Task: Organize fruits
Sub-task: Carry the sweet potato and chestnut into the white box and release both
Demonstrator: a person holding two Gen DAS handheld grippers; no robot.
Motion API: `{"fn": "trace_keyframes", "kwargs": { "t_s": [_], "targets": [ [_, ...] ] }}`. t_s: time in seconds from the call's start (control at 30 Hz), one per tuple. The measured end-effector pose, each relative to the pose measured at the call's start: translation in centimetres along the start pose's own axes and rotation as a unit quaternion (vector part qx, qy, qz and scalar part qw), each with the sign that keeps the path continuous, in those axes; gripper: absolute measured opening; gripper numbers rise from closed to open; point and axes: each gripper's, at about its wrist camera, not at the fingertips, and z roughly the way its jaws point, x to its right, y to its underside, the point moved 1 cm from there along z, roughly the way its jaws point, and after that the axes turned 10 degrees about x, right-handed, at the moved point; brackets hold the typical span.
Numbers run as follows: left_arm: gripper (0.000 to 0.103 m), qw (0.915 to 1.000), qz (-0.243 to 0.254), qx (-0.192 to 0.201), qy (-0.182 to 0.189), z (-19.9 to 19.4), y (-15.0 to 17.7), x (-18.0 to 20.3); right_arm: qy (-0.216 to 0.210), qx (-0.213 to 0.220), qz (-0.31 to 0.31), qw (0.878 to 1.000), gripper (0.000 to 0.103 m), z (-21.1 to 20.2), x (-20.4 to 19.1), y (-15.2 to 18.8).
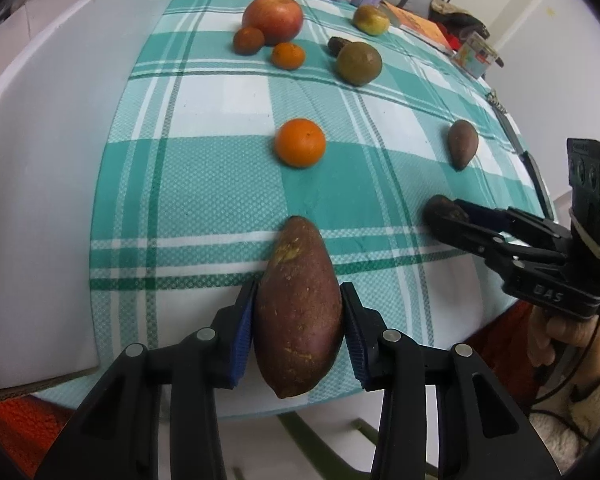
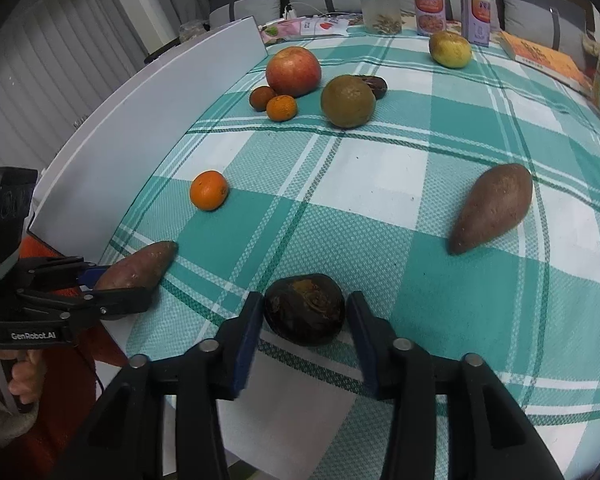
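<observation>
A long reddish-brown sweet potato [image 1: 298,308] is gripped by the left tongs [image 1: 298,330], both blue pads pressed against its sides; its pointed far end reaches over the checked cloth [image 1: 220,184] covering the desk, near the front edge. In the right wrist view the same sweet potato [image 2: 134,270] is seen clamped in the left tongs [image 2: 112,284] at the cloth's left front corner.

A dark, wrinkled round fruit [image 2: 305,309] is framed by the right tongs [image 2: 304,332]; the left pad is seen touching it, while a narrow gap is left at the right pad, so the tongs are spread around it and not clamped. From the left wrist view the right tongs [image 1: 454,218] are seen at this dark fruit [image 1: 444,210], but contact cannot be judged there.

A second sweet potato [image 2: 492,208] is laid on the cloth to the right, well apart from both tongs. An orange [image 2: 209,190] is set alone in the middle left. Farther back, a red apple [image 2: 293,71], two small tangerines [image 2: 281,108] and a greenish-brown round fruit [image 2: 348,101] are grouped close together, with a yellow-green fruit [image 2: 450,50] beyond them. Cans [image 2: 430,10] and a book [image 2: 540,58] are stood at the far edge.
</observation>
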Motion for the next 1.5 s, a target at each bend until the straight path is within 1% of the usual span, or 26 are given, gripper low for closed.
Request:
{"fn": "trace_keyframes", "kwargs": {
  "t_s": [0.03,0.07,0.2,0.33,0.4,0.47,0.5,0.53,0.6,0.7,0.83,0.87,0.9,0.93,1.03,1.1,1.13,1.2,1.27,1.33,1.37,1.43,1.5],
  "targets": [
    [0.042,1.0,0.003,0.001,-0.004,0.0,0.1,0.1,-0.003,0.0,0.004,1.0,0.064,-0.2,0.2,0.1],
    [0.041,1.0,0.004,0.003,-0.006,-0.1,0.1,0.1,-0.005,0.0,0.006,1.0,0.069,-0.4,0.3,0.2],
    [0.041,0.9999,0.002,0.013,-0.009,-0.3,0.2,0.1,-0.005,-0.005,0.006,1.0,0.07,-0.9,0.2,0.4],
    [0.041,0.9997,0.0,0.02,-0.012,-0.3,0.2,0.0,0.004,-0.013,-0.01,1.0,0.07,-0.2,-0.8,-0.6],
    [0.041,0.9996,-0.002,0.024,-0.015,-0.4,0.1,-0.1,0.009,-0.035,-0.004,0.999,0.067,0.7,-1.2,-1.2],
    [0.041,0.9994,-0.005,0.03,-0.016,-0.8,0.0,-0.2,0.018,-0.06,-0.001,0.998,0.042,1.7,-1.4,-1.3],
    [0.041,0.9993,-0.007,0.033,-0.015,-1.0,0.0,-0.3,0.035,-0.062,-0.003,0.997,0.042,1.8,-1.4,-1.4],
    [0.041,0.9991,-0.009,0.038,-0.014,-1.4,-0.2,-0.3,0.036,-0.062,0.0,0.997,0.042,1.8,-1.3,-1.4],
    [0.041,0.9986,-0.016,0.05,-0.008,-2.4,-0.6,-0.3,0.032,-0.061,0.018,0.997,0.042,1.4,-1.0,-1.4],
    [0.041,0.9964,-0.028,0.079,0.011,-4.8,-1.9,0.0,0.019,-0.044,0.031,0.998,0.042,-0.2,-1.1,-2.3],
    [0.041,0.9908,-0.051,0.118,0.042,-9.3,-4.9,-0.4,-0.008,-0.012,0.029,0.999,0.042,-3.2,-2.9,-5.7],
    [0.041,0.9894,-0.052,0.128,0.045,-10.5,-5.6,-0.7,-0.015,-0.005,0.026,1.0,0.042,-3.8,-3.5,-6.4],
    [0.041,0.9877,-0.054,0.14,0.043,-12.0,-6.6,-1.3,-0.028,0.008,0.018,0.999,0.042,-4.7,-4.7,-8.0],
    [0.041,0.9865,-0.055,0.149,0.04,-13.2,-7.2,-1.8,-0.037,0.015,0.012,0.999,0.042,-5.1,-5.6,-9.0],
    [0.041,0.9839,-0.065,0.166,0.015,-16.2,-8.8,-4.7,-0.079,0.04,-0.019,0.996,0.042,-6.3,-10.3,-12.7],
    [0.041,0.9823,-0.074,0.171,-0.017,-17.1,-9.3,-7.2,-0.107,0.044,-0.035,0.993,0.042,-5.9,-13.4,-14.5],
    [0.041,0.9814,-0.082,0.169,-0.039,-17.3,-9.6,-8.9,-0.125,0.042,-0.041,0.99,0.042,-5.4,-15.2,-15.3],
    [0.041,0.9797,-0.099,0.161,-0.065,-17.0,-9.6,-11.9,-0.148,0.034,-0.052,0.987,0.042,-3.8,-18.4,-16.4],
    [0.041,0.9773,-0.113,0.15,-0.097,-16.3,-9.4,-14.5,-0.154,0.025,-0.065,0.986,0.042,-2.2,-20.9,-16.6],
    [0.041,0.9747,-0.124,0.139,-0.123,-15.5,-8.8,-16.8,-0.158,0.004,-0.071,0.985,0.042,0.2,-23.4,-16.6],
    [0.041,0.9738,-0.128,0.134,-0.132,-15.2,-8.5,-17.7,-0.156,-0.009,-0.074,0.985,0.042,1.7,-24.6,-16.5],
    [0.041,0.9719,-0.142,0.12,-0.145,-14.1,-7.9,-19.1,-0.147,-0.026,-0.084,0.985,0.042,3.5,-25.9,-16.2],
    [0.041,0.9705,-0.151,0.111,-0.152,-13.3,-7.5,-19.8,-0.137,-0.047,-0.092,0.985,0.042,5.7,-27.1,-15.9]
  ]
}}
